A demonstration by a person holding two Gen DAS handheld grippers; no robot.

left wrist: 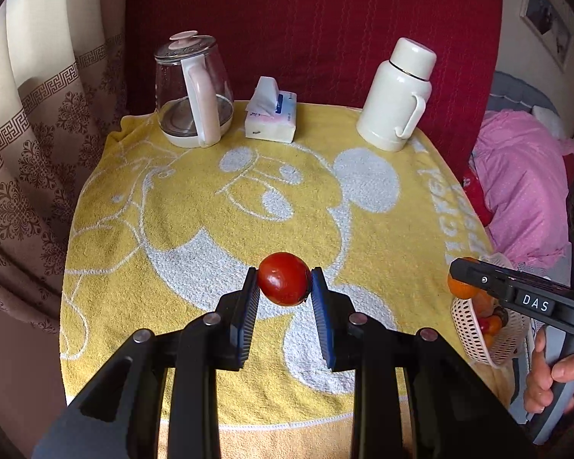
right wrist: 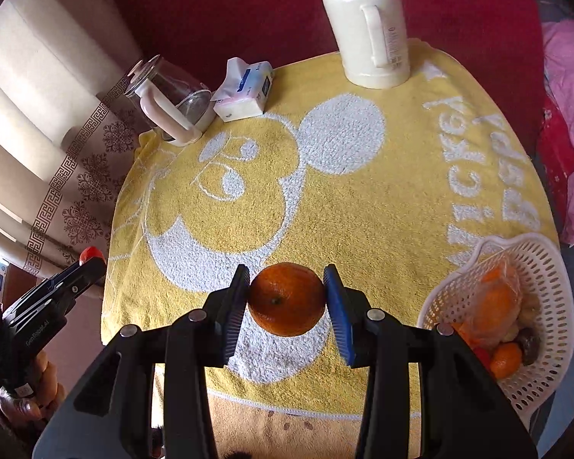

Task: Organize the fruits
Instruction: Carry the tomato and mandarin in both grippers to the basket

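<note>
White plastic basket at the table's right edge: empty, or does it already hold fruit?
Holding fruit. The white perforated plastic basket contains an orange, a small red fruit and other pieces, partly under a clear wrapper.

"DAS" marks the right tongs [left wrist: 455, 267]; "Mickey" is woven into the towel [right wrist: 363, 210].

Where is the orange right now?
The orange sits pinched in the right tongs, above the yellow towel, with the white basket to its right.
</note>
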